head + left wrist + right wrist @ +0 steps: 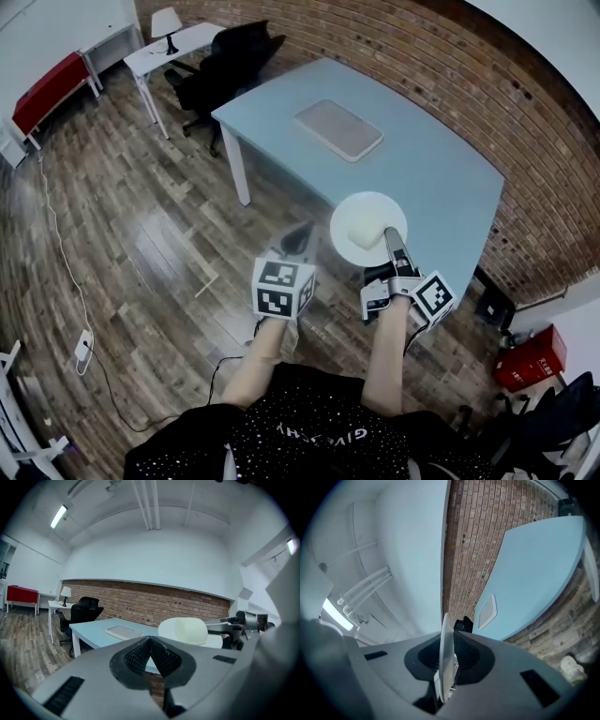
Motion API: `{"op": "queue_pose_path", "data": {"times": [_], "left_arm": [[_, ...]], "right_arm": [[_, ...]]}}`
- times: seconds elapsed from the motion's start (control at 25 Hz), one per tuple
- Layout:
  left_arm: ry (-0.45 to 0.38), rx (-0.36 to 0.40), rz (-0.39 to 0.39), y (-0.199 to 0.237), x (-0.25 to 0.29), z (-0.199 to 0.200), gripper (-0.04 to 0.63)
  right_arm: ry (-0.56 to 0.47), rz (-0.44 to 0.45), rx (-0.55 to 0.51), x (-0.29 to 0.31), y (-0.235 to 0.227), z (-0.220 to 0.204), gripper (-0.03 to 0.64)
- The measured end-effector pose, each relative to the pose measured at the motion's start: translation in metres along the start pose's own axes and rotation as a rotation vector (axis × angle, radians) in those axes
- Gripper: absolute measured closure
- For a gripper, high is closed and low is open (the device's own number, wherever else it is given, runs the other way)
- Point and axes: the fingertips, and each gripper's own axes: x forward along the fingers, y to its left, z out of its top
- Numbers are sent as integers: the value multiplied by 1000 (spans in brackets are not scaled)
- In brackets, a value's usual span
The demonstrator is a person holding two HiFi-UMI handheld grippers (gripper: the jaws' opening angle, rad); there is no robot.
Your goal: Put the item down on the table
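Note:
A white plate (367, 230) carrying a pale cream rounded block (364, 226) hangs in the air over the near edge of the light blue table (441, 178). My right gripper (394, 246) is shut on the plate's near rim. In the right gripper view the plate (446, 660) stands edge-on, pinched between the jaws of that gripper (446, 667). My left gripper (298, 239) is just left of the plate, over the floor. It is shut with nothing in it (150, 656). From the left gripper view the plate (187, 631) shows to the right.
A flat grey tray (338, 129) lies on the far part of the table. A black office chair (230, 61), a white desk with a lamp (169, 42) and a red bench (47, 89) stand at the back left. A brick wall (450, 84) runs behind the table. A cable (66, 272) trails across the wood floor.

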Motion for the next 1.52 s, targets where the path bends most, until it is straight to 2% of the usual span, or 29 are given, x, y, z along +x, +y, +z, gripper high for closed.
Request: {"op": "queue_pose_path", "data": {"times": [0.4, 0.6, 0.88, 1.24, 1.52], "left_arm": [[4, 14, -7, 56, 101, 41, 584], [-19, 13, -24, 82, 149, 69, 584], [-37, 30, -84, 99, 221, 100, 584], [-30, 14, -101, 131, 281, 111, 584], [12, -10, -119, 145, 308, 97, 584]], "right_arm": [[-34, -11, 23, 106, -17, 37, 580], [-56, -9, 7, 156, -16, 56, 580], [-86, -8, -10, 216, -22, 81, 580], [-90, -13, 0, 278, -37, 97, 580], [-81, -63, -2, 303, -58, 98, 580]]}}
